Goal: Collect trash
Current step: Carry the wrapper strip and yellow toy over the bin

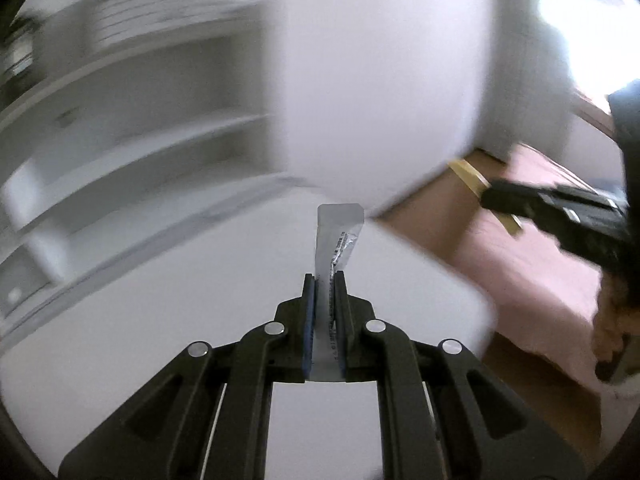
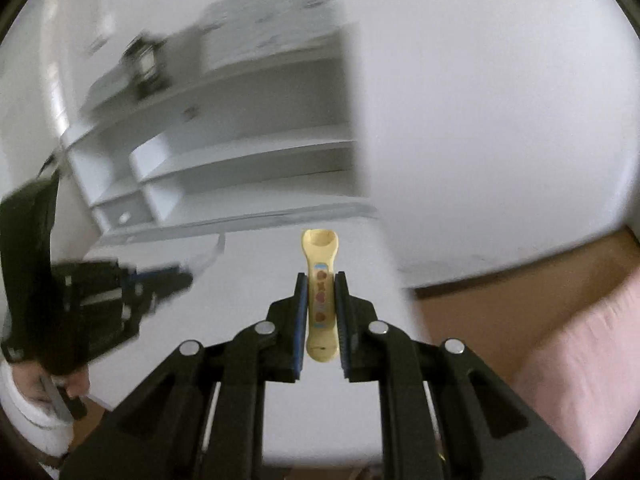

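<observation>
Silver sachet [image 1: 338, 240] pinched lengthwise in left gripper [image 1: 325, 280] jaws, yellow spoon [image 2: 321, 288] likewise in right gripper [image 2: 321, 280], both pointing forward

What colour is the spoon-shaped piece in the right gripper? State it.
Pale yellow, with reddish heart stickers on its handle; best in the right wrist view.

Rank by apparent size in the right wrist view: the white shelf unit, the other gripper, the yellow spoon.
1. white shelf unit
2. left gripper, though nearness to the camera inflates it
3. yellow spoon, held by the right gripper
</observation>
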`<state>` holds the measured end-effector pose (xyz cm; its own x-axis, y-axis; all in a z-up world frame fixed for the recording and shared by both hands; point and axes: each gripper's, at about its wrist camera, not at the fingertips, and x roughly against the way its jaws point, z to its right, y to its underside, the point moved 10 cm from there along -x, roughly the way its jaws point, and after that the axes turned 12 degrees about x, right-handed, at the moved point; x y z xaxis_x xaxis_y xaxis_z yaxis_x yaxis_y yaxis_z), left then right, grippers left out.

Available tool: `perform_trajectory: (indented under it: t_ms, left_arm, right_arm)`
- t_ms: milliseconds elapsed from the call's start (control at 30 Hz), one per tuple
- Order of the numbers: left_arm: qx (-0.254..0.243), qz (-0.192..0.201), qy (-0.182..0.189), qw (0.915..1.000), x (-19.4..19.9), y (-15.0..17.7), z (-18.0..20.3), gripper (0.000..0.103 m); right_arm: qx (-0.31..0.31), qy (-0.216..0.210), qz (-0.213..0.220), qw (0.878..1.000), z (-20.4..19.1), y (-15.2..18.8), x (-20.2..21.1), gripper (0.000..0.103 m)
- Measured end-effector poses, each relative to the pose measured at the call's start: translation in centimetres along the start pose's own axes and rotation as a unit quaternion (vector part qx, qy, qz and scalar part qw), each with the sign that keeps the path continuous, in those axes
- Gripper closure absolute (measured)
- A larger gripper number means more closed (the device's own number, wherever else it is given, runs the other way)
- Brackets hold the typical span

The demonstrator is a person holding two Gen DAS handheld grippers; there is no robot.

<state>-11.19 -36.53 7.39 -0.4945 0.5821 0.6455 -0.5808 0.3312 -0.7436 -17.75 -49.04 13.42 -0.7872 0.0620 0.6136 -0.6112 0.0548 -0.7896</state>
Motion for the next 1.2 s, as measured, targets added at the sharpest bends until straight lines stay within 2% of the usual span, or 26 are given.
perform_trajectory:
  t_ms: [67, 133, 167, 233, 267, 300, 400, 467, 533, 600, 700, 800, 833, 867, 900, 933, 967, 1000, 1033, 1100, 1133, 1167, 1200]
  left_arm:
    - [-0.039, -0.025, 0.056, 0.9974, -0.8, 2.5, 6.9, 0.095]
    - [-0.071, -0.061, 0.098, 0.9908, -2.0, 5.7, 12.3, 0.095]
    - [-0.088, -0.099, 0.121, 0.9838, -3.3, 8.7, 15.2, 0.095]
    - [-0.097, -0.179, 0.158, 0.9662, -6.0, 14.4, 18.3, 0.095]
    - [-0.093, -0.229, 0.161, 0.9553, -8.6, 18.3, 19.1, 0.095]
    - [-0.090, -0.264, 0.156, 0.9477, -10.8, 21.1, 19.2, 0.095]
    - [-0.057, -0.359, 0.117, 0.9240, -19.1, 29.3, 18.2, 0.095]
    - [-0.087, -0.391, 0.086, 0.9124, -22.9, 33.3, 18.1, 0.095]
    - [-0.109, -0.395, 0.079, 0.9087, -23.8, 34.6, 18.5, 0.095]
    - [-0.097, -0.409, 0.092, 0.9029, -23.8, 35.0, 19.5, 0.095]
    - [-0.103, -0.407, 0.094, 0.9028, -23.6, 34.7, 19.7, 0.095]
    - [-0.083, -0.419, 0.094, 0.8995, -23.8, 34.9, 17.9, 0.095]
    - [-0.081, -0.419, 0.094, 0.8994, -23.7, 35.5, 18.4, 0.094]
    - [-0.077, -0.416, 0.096, 0.9010, -23.8, 35.6, 18.7, 0.093]
    - [-0.074, -0.412, 0.092, 0.9035, -23.8, 35.5, 18.9, 0.076]
    - [-0.070, -0.407, 0.088, 0.9066, -23.8, 35.3, 18.7, 0.035]
    - [-0.066, -0.393, 0.083, 0.9135, -23.5, 34.8, 18.7, 0.016]
    - [-0.065, -0.368, 0.078, 0.9242, -23.7, 34.0, 18.4, 0.006]
    - [-0.072, -0.342, 0.076, 0.9337, -23.4, 33.1, 18.4, 0.006]
    - [-0.089, -0.333, 0.077, 0.9355, -22.6, 32.7, 18.8, 0.006]
    - [-0.102, -0.317, 0.069, 0.9405, -21.9, 32.0, 19.0, 0.006]
    - [-0.119, -0.283, 0.061, 0.9497, -20.6, 30.5, 19.7, 0.006]
    - [-0.134, -0.244, 0.069, 0.9580, -18.8, 28.5, 20.7, 0.006]
  right_arm:
    - [-0.040, 0.034, -0.015, 0.998, 4.7, 4.1, 2.5, 0.089]
    - [-0.086, 0.053, -0.045, 0.994, 8.2, 9.2, 3.5, 0.089]
    - [-0.115, 0.050, -0.066, 0.990, 9.5, 12.3, 3.5, 0.089]
    - [-0.174, 0.029, -0.116, 0.977, 11.2, 19.2, 2.0, 0.089]
    - [-0.197, 0.025, -0.143, 0.970, 11.6, 22.5, 0.7, 0.089]
    - [-0.220, 0.018, -0.172, 0.960, 12.0, 25.8, -0.8, 0.089]
    - [-0.285, -0.005, -0.258, 0.923, 11.7, 36.0, -6.1, 0.089]
    - [-0.325, -0.019, -0.295, 0.898, 11.2, 40.8, -8.5, 0.089]
    - [-0.341, -0.023, -0.312, 0.887, 10.8, 43.2, -9.5, 0.089]
    - [-0.350, -0.025, -0.317, 0.881, 10.8, 44.1, -9.6, 0.089]
    - [-0.352, -0.013, -0.312, 0.882, 11.8, 43.9, -9.2, 0.089]
    - [-0.359, -0.010, -0.308, 0.881, 12.1, 44.1, -9.0, 0.089]
    - [-0.358, -0.006, -0.307, 0.882, 12.2, 44.2, -9.0, 0.088]
    - [-0.358, -0.007, -0.307, 0.882, 11.9, 44.2, -9.1, 0.074]
    - [-0.361, -0.007, -0.308, 0.880, 11.8, 44.4, -9.2, 0.058]
    - [-0.364, -0.003, -0.305, 0.880, 12.0, 44.2, -9.0, 0.017]
    - [-0.364, 0.005, -0.293, 0.884, 12.4, 43.9, -8.6, 0.006]
    - [-0.365, 0.012, -0.287, 0.886, 12.8, 43.5, -8.2, 0.006]
    - [-0.369, 0.020, -0.284, 0.885, 13.3, 43.3, -8.0, 0.006]
    - [-0.374, 0.066, -0.277, 0.883, 15.2, 42.6, -6.3, 0.006]
    - [-0.366, 0.110, -0.270, 0.884, 16.6, 41.8, -4.8, 0.006]
    - [-0.353, 0.170, -0.268, 0.880, 18.1, 40.8, -2.9, 0.006]
    - [-0.338, 0.230, -0.270, 0.872, 19.5, 39.5, -0.9, 0.006]
